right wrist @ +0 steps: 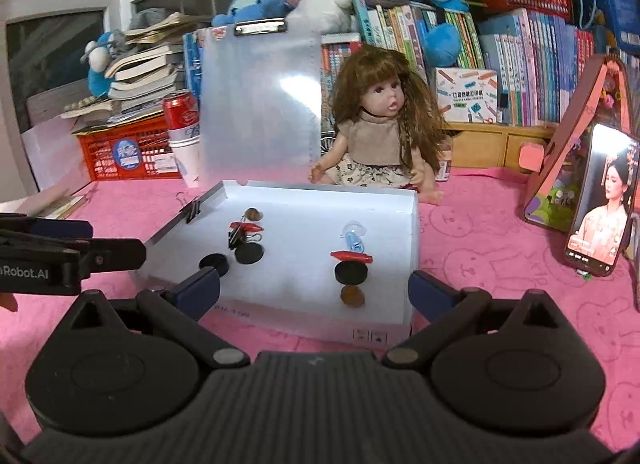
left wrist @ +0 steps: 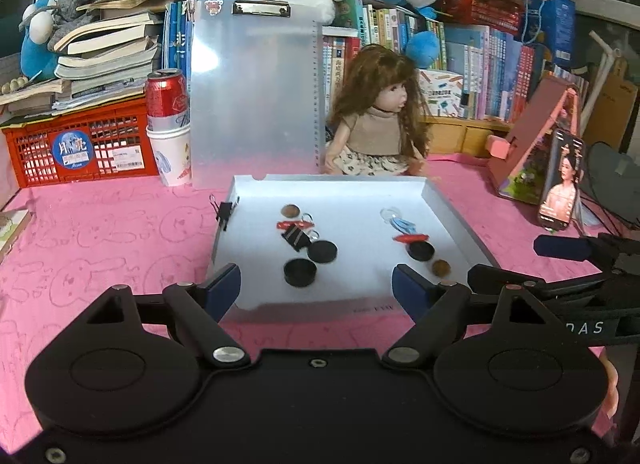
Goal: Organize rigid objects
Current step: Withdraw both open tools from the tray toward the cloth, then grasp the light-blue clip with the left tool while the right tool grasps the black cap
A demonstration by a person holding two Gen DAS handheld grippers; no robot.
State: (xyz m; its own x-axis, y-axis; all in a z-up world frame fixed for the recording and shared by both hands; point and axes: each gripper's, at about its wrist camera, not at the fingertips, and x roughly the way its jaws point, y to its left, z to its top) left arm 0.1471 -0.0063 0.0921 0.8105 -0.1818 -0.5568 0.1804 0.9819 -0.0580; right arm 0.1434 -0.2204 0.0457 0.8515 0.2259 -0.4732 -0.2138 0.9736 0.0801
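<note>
I hold both grippers, left (left wrist: 316,288) and right (right wrist: 314,290), open and empty short of the tray (left wrist: 448,215), lining up a pick.

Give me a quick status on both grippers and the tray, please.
Left gripper open, empty. Right gripper open, empty. White tray ahead holds black discs, coins, clips. Nothing blocks the approach.

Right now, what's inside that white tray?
The white tray holds three black discs, two brown coins, red clips, a black binder clip; anything under them is hidden.
</note>
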